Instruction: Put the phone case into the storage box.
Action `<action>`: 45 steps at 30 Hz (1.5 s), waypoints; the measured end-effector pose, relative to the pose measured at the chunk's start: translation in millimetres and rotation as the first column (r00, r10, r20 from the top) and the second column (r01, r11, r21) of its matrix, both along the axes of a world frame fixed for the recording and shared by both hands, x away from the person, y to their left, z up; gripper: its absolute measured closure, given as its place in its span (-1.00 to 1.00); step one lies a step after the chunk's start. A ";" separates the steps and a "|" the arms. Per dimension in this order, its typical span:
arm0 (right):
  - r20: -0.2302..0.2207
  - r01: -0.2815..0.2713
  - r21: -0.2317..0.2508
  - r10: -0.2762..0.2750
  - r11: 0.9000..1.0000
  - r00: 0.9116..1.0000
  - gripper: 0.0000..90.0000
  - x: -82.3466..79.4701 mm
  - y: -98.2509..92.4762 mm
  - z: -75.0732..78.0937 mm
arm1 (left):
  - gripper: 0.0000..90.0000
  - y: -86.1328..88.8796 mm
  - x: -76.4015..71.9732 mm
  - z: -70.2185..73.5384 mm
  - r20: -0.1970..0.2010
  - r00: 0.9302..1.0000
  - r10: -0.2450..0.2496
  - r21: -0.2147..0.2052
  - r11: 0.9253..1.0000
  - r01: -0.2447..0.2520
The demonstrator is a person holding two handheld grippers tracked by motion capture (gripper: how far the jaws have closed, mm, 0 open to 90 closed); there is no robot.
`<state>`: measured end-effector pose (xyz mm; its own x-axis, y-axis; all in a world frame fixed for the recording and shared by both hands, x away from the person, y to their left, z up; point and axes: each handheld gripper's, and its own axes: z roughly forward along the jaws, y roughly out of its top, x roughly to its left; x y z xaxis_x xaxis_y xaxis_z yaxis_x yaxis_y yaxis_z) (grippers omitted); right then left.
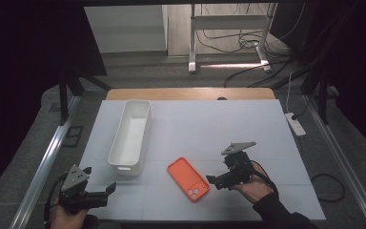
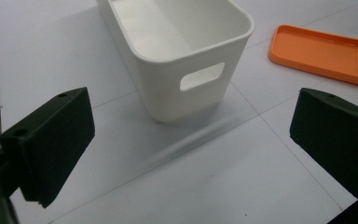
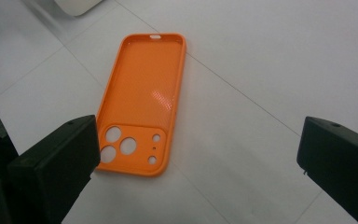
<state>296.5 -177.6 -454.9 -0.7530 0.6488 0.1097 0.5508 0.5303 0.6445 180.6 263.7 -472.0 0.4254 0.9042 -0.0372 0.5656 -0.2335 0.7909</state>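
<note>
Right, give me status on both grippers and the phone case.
Left gripper open, holding nothing, near the white bin. Right gripper open beside the orange phone case, not touching. Case flat on the table, inside up. Nothing in the way.

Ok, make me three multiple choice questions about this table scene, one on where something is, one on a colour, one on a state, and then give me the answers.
1. Where does the phone case lie?
A. inside the white bin
B. on the table, right of the white bin
C. between the right gripper's jaws

2. What colour is the phone case?
A. orange
B. blue
C. black

3. How do the jaws of the right gripper stand?
A. shut on the case
B. shut on nothing
C. open

Answers: 1 B, the high view shows it flat on the table beside the white bin. 2 A, it is orange in every view. 3 C, the right gripper view shows a wide gap between them.
</note>
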 end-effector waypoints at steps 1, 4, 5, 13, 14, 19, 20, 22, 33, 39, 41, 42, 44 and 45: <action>0.000 0.000 0.000 0.000 1.000 1.000 -1.00 0.0 0.0 0.0 | -0.98 0.0 0.0 0.0 0.000 1.000 0.000 0.000 1.000 0.000; -0.009 -0.002 -0.003 0.002 1.000 1.000 -1.00 1.2 5.2 -0.4 | -0.98 0.3 0.0 0.0 0.001 1.000 0.000 0.000 1.000 0.000; -0.010 -0.005 -0.004 0.005 1.000 1.000 -1.00 1.6 6.0 -0.6 | -0.98 0.4 0.0 0.0 0.001 1.000 0.000 0.000 1.000 0.000; -0.019 -0.024 -0.017 0.024 1.000 1.000 -1.00 4.1 18.7 -2.6 | -0.98 0.3 -0.1 0.1 0.002 1.000 -0.001 0.000 1.000 0.001; -0.021 -0.028 -0.016 0.027 0.999 0.999 -1.00 4.3 20.7 -2.8 | -0.98 0.3 0.0 0.1 0.002 1.000 -0.001 0.000 1.000 0.001; -0.025 -0.046 -0.033 0.045 0.998 0.999 -1.00 5.3 32.1 -4.9 | -0.98 0.3 -0.1 0.0 0.004 1.000 0.000 0.000 1.000 0.000; -0.027 -0.054 -0.034 0.053 0.998 0.998 -1.00 5.7 34.3 -5.4 | -0.98 0.5 -0.1 0.1 0.002 1.000 -0.002 0.000 1.000 0.002; -0.029 -0.055 -0.035 0.054 0.998 0.998 -1.00 5.9 35.8 -5.6 | -0.98 0.5 -0.1 0.1 0.002 1.000 -0.002 0.000 1.000 0.002; -0.036 -0.085 -0.054 0.084 0.995 0.996 -0.95 8.3 54.3 -8.9 | -0.98 0.5 -0.3 0.1 0.004 1.000 -0.004 0.000 1.000 0.004; -0.029 -0.094 -0.072 0.093 0.993 0.995 -0.54 8.7 56.2 -11.1 | -0.98 0.7 -0.3 0.1 0.004 1.000 -0.005 -0.002 1.000 0.005; -0.028 -0.100 -0.066 0.099 0.993 0.995 -0.36 9.1 55.9 -12.3 | -0.98 0.7 -0.3 0.1 0.004 1.000 -0.005 -0.002 1.000 0.005; -0.034 -0.102 -0.063 0.100 0.993 0.994 -0.27 9.3 55.8 -13.1 | -0.98 0.6 -0.3 0.1 0.004 1.000 -0.006 -0.001 1.000 0.006; -0.038 -0.113 -0.065 0.110 0.991 0.993 -0.08 10.4 55.7 -15.5 | -0.98 0.4 -0.3 0.1 0.004 1.000 -0.006 0.000 1.000 0.006; -0.041 -0.119 -0.063 0.117 0.991 0.992 0.03 11.0 55.7 -16.5 | -0.98 0.5 -0.3 0.1 0.004 1.000 -0.006 -0.001 1.000 0.006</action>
